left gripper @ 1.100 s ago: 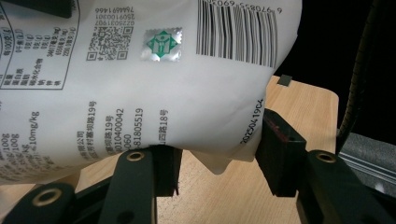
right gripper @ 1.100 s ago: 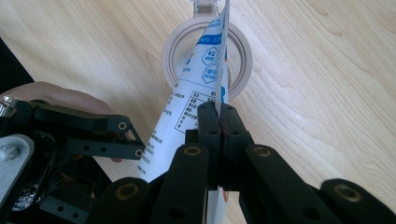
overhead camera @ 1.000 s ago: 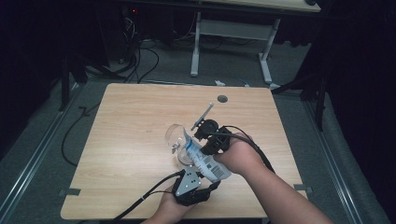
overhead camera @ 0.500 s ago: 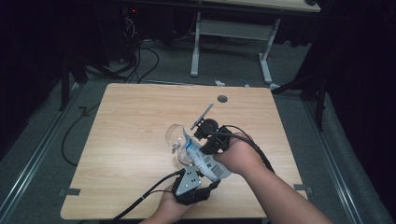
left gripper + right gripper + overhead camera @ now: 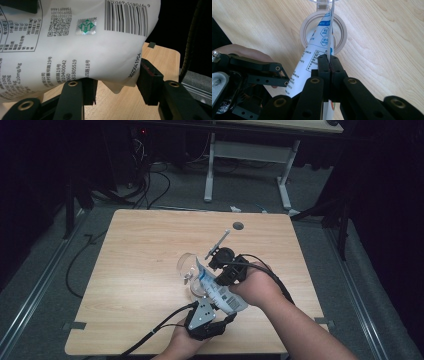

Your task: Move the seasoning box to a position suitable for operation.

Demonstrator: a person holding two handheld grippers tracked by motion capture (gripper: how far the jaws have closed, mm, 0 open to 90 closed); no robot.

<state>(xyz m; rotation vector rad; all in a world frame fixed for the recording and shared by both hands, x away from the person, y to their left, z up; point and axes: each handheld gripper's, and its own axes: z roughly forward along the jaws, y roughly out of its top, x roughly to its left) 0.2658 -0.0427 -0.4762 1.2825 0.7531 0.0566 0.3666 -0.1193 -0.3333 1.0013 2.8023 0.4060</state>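
We see the white printed plastic pouch (image 5: 219, 292) tilted at lower centre of the high view, its top over the clear glass jar (image 5: 189, 270) with a beige rim; what the jar holds we cannot tell. The right tongs (image 5: 329, 62) pinch the pouch's thin edge. The left tongs (image 5: 116, 86) clamp its bulging bottom above the wooden tabletop (image 5: 145, 250).

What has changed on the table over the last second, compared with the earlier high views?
Nothing visibly changed. The right gripper is clamped on the edge of the white pouch, whose mouth is tipped over the clear jar. The left gripper cradles the pouch's lower end, and the table looks as it did.
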